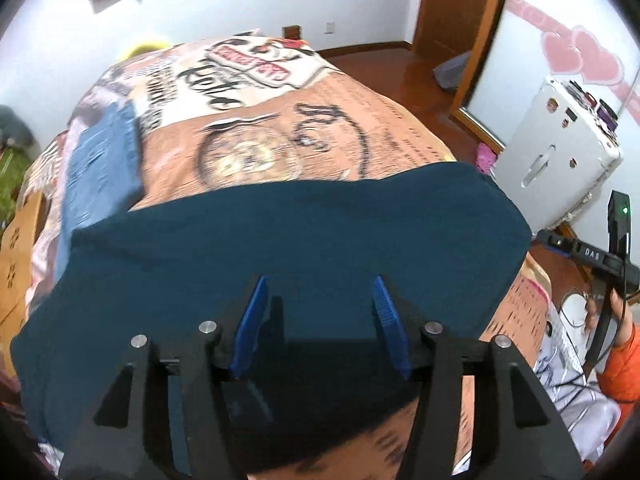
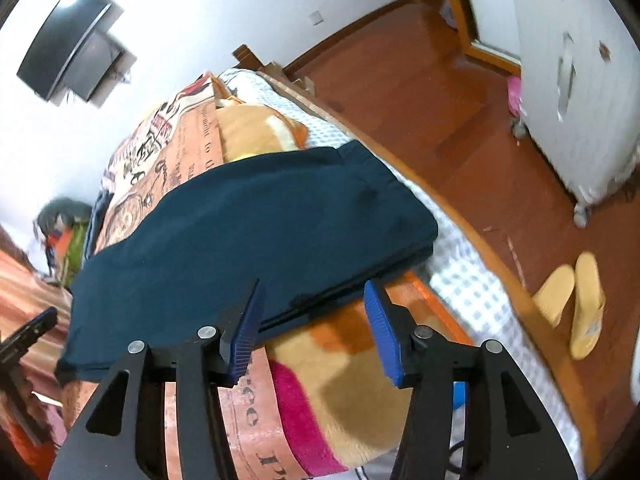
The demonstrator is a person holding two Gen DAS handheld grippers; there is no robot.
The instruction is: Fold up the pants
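Dark teal pants (image 1: 288, 240) lie folded on a bed with a patterned orange cover (image 1: 340, 120). In the left wrist view my left gripper (image 1: 320, 290) hovers over the near part of the pants, its blue pads (image 1: 252, 320) apart and no cloth pinched between them. The right wrist view shows the pants (image 2: 248, 220) as a flat stack of layers with an edge facing me. My right gripper (image 2: 314, 294) stands open just in front of that layered edge, which passes between the fingers without being pressed. The left gripper's tip (image 2: 30, 330) shows at the left edge.
A folded blue garment (image 1: 100, 168) lies on the bed's far left. A plush blanket (image 2: 340, 392) lies under the right gripper. A white fridge (image 1: 560, 148) and yellow slippers (image 2: 576, 304) stand on the wooden floor (image 2: 420, 100) beside the bed. A hand in an orange sleeve (image 1: 624, 344) holds the other gripper.
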